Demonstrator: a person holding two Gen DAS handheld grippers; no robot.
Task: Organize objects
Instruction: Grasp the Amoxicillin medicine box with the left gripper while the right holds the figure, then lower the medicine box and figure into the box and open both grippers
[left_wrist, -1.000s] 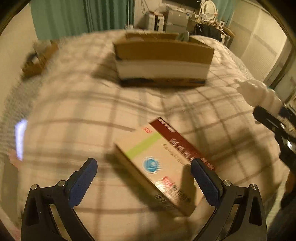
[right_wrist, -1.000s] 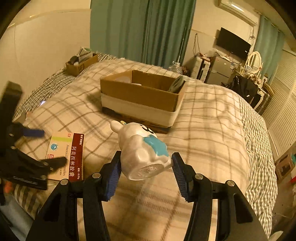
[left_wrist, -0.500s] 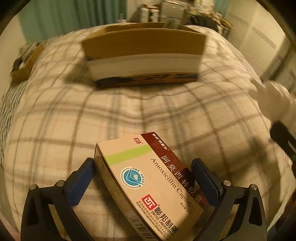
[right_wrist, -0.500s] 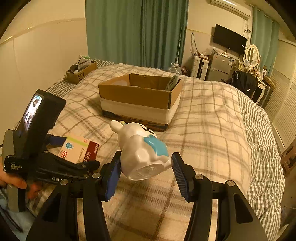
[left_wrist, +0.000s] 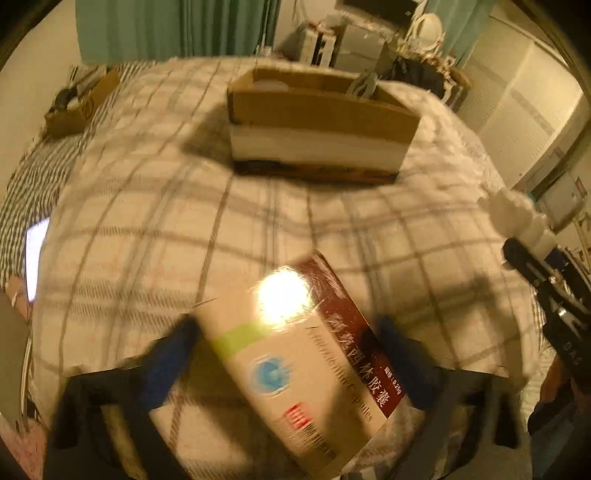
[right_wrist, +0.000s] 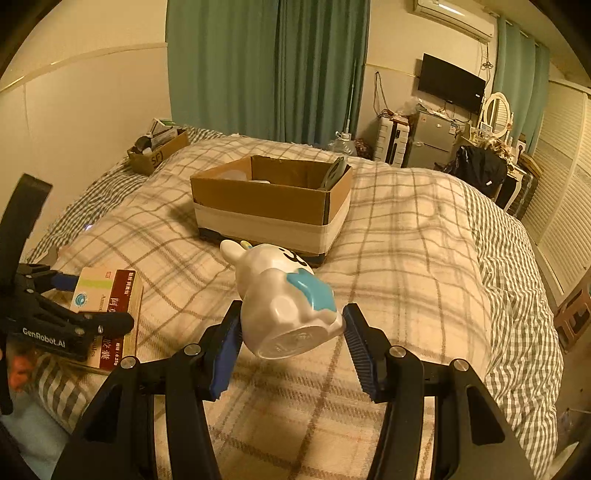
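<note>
left wrist view, blurred: the left gripper has its blue pads on either side of a beige and maroon cardboard medicine box; whether they clamp it i cannot tell. beyond, on the plaid bedspread, stands an open brown cardboard box with a white band.

right wrist view: the right gripper is clamped on a white ceramic rabbit figurine with a blue star, held above the bedspread. a small cardboard box of clutter sits near the wall.

Left gripper low, fingers straddling medicine box, contact unclear through blur. Right gripper raised, blue pads clamped on rabbit figurine.
</note>
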